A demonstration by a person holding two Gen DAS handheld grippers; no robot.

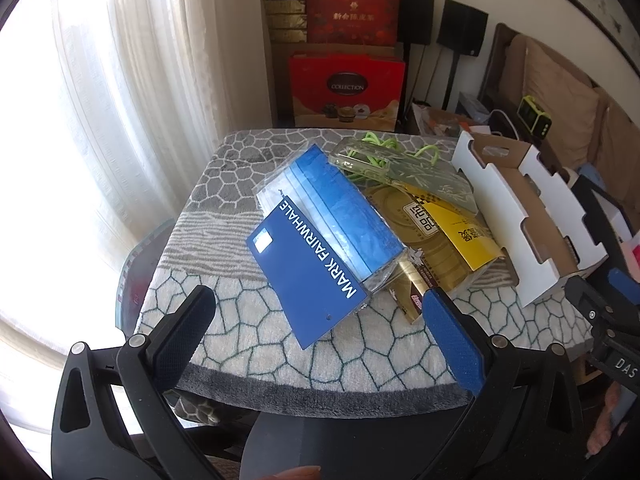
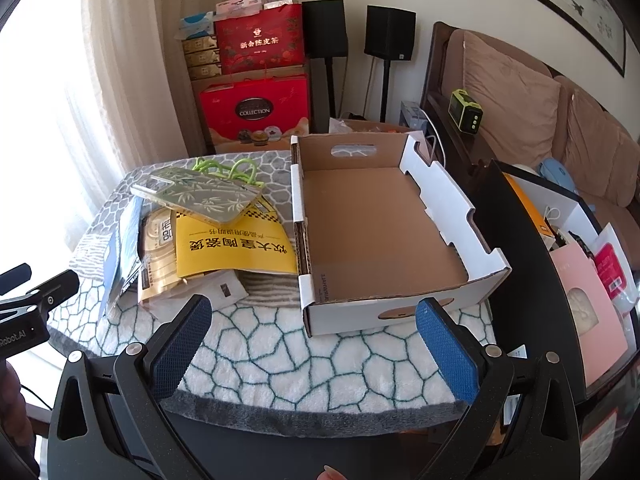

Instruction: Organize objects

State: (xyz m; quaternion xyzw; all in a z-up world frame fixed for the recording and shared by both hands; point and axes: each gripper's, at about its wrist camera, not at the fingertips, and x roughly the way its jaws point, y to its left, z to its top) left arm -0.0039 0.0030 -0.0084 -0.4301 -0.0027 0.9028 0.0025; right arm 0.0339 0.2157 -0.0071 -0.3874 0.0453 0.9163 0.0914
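Cardboard tray (image 2: 380, 232) empty at table's right edge | blue card (image 1: 304, 276) tops pile | my left claw (image 1: 320, 320), right claw (image 2: 316, 320) both spread, holding nothing

A lived-in home sitting room, by the look of it.

A brown cushioned sofa (image 2: 516, 92) lines one wall under a framed ink painting (image 2: 568, 4), with sheer curtains (image 1: 132, 80) over a bright window. Two black speakers on stands (image 2: 390, 34) flank stacked red gift boxes (image 2: 256, 108) in the corner, and a patterned towel (image 2: 320, 356) covers the small table; the green device (image 2: 466, 112) beside the sofa may be a clock.
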